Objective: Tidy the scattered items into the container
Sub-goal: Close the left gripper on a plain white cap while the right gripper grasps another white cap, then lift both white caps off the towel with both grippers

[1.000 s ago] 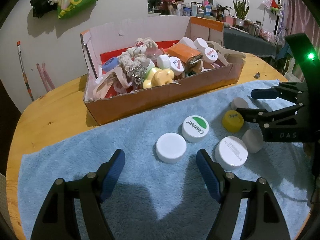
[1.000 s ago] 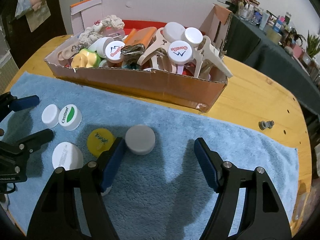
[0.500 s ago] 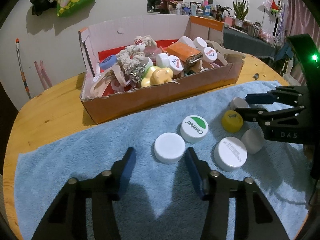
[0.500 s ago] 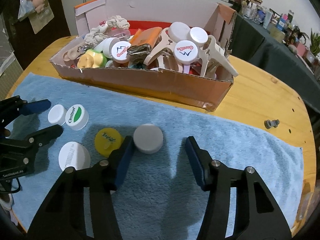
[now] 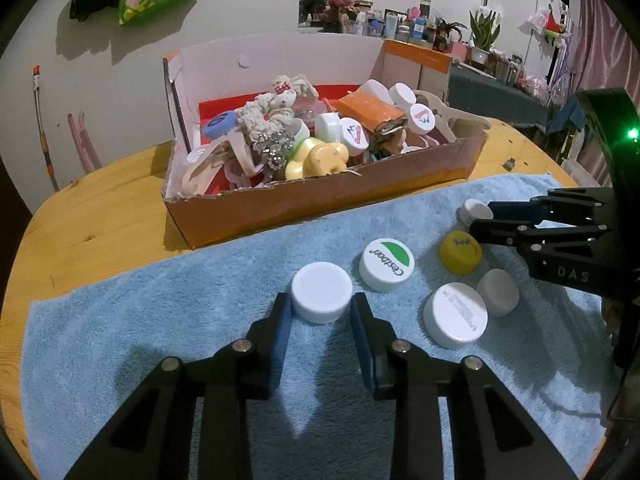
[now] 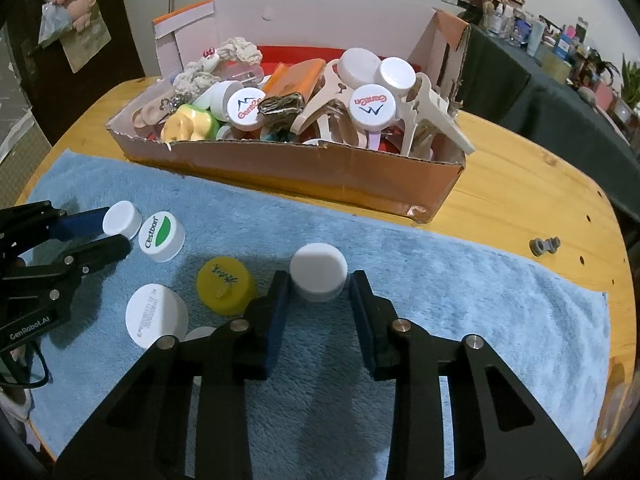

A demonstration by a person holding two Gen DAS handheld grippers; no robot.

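While both grippers point down at the blue towel [image 5: 120,332], each has a bottle cap between its fingers. The left gripper [image 5: 321,312] is closing, its blue pads pressed against the sides of a plain white cap [image 5: 321,296] that sits on the towel. The right gripper [image 6: 319,286] is clamped on a pale grey-white cap [image 6: 318,276], also resting on the towel.

Loose caps on the towel between the two grippers: a white cap with a green "Cestbon" label [image 5: 386,264], just beside the plain white cap; a yellow cap [image 5: 460,256]; a white cap with printed text [image 5: 456,314]; and a small white cap [image 5: 498,292] touching the printed one.

The cardboard box [image 6: 280,164] stands on the wooden table [image 6: 520,204] behind the towel's far edge, crowded with caps, beige plastic pieces, knotted rope, an orange packet and yellow-green plastic items. A small grey fitting [image 6: 544,245] lies on bare wood right of the towel.
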